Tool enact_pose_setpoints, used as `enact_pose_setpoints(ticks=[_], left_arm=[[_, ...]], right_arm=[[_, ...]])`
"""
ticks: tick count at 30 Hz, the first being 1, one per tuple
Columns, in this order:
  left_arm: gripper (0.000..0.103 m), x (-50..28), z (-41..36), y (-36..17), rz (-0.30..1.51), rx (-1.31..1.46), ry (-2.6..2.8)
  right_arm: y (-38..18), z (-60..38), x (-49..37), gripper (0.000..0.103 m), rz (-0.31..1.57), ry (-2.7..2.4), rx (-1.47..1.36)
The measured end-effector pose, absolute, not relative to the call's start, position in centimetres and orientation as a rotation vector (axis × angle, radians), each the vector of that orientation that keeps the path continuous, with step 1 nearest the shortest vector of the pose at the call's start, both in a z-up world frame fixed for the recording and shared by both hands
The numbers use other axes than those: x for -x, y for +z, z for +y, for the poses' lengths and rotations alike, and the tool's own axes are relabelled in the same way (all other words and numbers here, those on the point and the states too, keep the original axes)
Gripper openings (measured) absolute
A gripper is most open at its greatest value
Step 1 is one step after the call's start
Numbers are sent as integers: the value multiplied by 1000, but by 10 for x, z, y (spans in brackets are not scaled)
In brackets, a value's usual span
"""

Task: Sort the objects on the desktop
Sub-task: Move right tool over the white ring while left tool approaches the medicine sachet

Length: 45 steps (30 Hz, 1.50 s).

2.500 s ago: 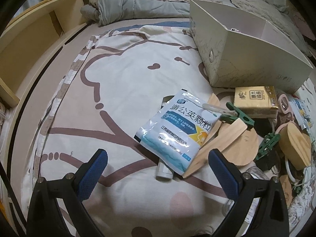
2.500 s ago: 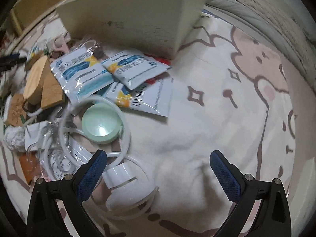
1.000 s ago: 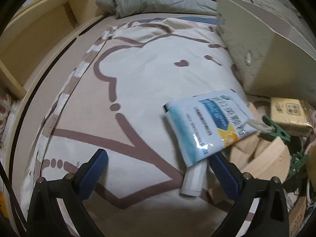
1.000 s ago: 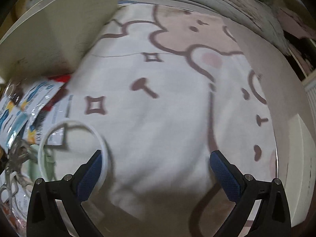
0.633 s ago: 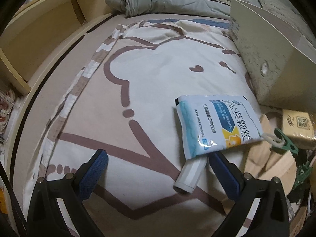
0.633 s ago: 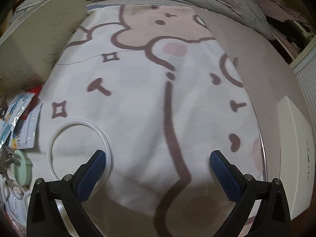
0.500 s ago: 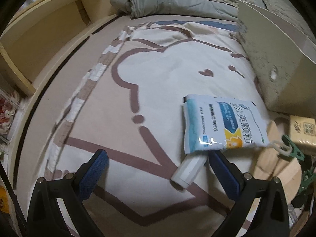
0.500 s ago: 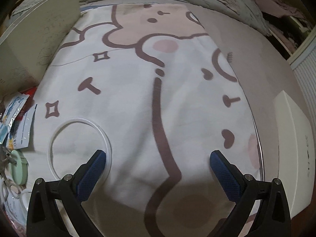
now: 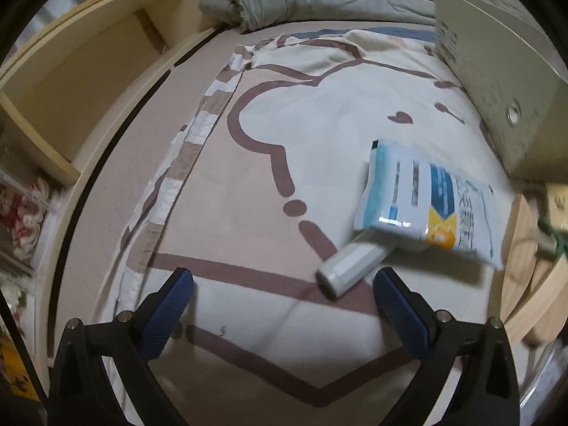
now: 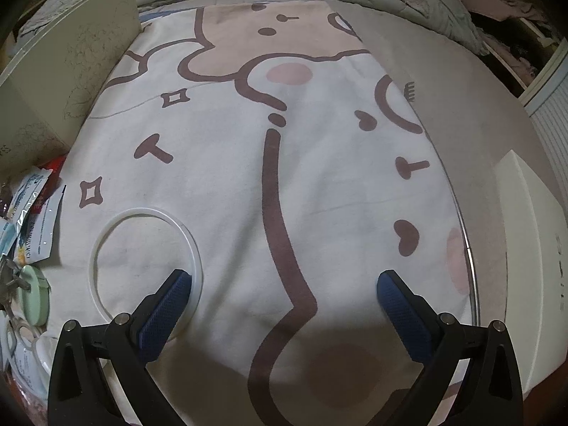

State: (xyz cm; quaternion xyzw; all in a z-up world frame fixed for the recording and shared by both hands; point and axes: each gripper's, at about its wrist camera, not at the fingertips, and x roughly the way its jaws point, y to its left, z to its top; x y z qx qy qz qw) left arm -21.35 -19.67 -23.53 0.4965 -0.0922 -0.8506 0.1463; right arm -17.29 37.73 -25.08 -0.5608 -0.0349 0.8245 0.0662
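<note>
Left gripper [image 9: 282,296] spread wide, empty, now swung leftward off the clutter; blue-and-white sachet [image 9: 424,202] and white tube [image 9: 349,269] beneath it pushed toward the blanket's [image 9: 319,149] right edge. Right gripper [image 10: 284,298] likewise wide and empty, turned away over bare blanket, white ring [image 10: 145,262] by its left finger. Sorting barely begun, nothing grasped yet

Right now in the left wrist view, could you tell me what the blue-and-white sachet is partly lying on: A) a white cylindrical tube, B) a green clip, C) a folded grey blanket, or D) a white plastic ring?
A: the blue-and-white sachet overlaps the upper end of a white cylindrical tube, whose capped end sticks out from under it onto the printed sheet.
</note>
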Motion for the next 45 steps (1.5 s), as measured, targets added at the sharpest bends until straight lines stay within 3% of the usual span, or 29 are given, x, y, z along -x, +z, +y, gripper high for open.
enact_pose_setpoints(ticks=[16, 25, 34, 41, 45], left_arm=[[103, 209, -197, -194, -28, -1295, -2630], [103, 219, -178, -191, 8, -1286, -2686], [103, 227, -160, -197, -36, -1307, -2714], [103, 234, -142, -204, -145, -1329, -2762], [103, 241, -128, -210, -246, -1370, -2791]], right_arm=[[-227, 346, 170, 103, 41, 2831, 1556], [-244, 317, 158, 103, -62, 2900, 1575], [-262, 317, 159, 103, -92, 2846, 1587], [-253, 316, 156, 103, -195, 2850, 1455], [-261, 317, 157, 103, -161, 2850, 1517]])
